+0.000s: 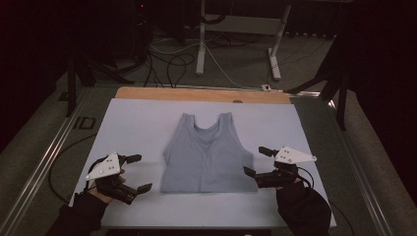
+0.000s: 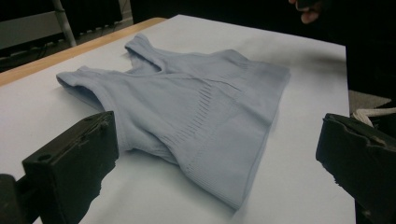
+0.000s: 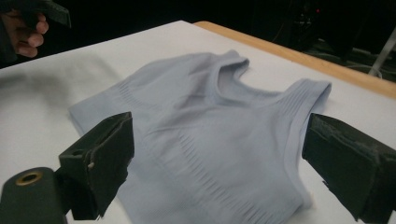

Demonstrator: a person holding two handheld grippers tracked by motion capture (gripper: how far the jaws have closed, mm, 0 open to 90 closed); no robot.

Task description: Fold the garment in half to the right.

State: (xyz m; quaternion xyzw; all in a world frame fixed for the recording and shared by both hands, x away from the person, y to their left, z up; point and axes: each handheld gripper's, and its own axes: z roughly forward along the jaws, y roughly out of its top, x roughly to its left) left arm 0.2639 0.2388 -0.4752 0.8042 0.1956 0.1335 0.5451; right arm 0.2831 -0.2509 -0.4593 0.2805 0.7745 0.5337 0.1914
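Note:
A pale blue sleeveless top point(image 1: 206, 155) lies flat in the middle of the white table cover point(image 1: 142, 123), straps toward the far edge, hem toward me. My left gripper point(image 1: 139, 172) rests on the cover a short way left of the hem's left corner, jaws wide apart and empty. My right gripper point(image 1: 257, 161) sits just right of the top's right edge, also open with nothing held. In the left gripper view the top point(image 2: 196, 112) lies ahead between the jaws point(image 2: 215, 172). In the right gripper view the top point(image 3: 219, 135) spreads between the jaws point(image 3: 219, 172).
The wooden table edge point(image 1: 196, 93) runs along the far side. Beyond it stand white desk legs point(image 1: 200, 44) and loose cables point(image 1: 172, 64) on the floor. Metal rails point(image 1: 44, 157) flank the table on the left. A dark chair base point(image 1: 329, 78) stands at the far right.

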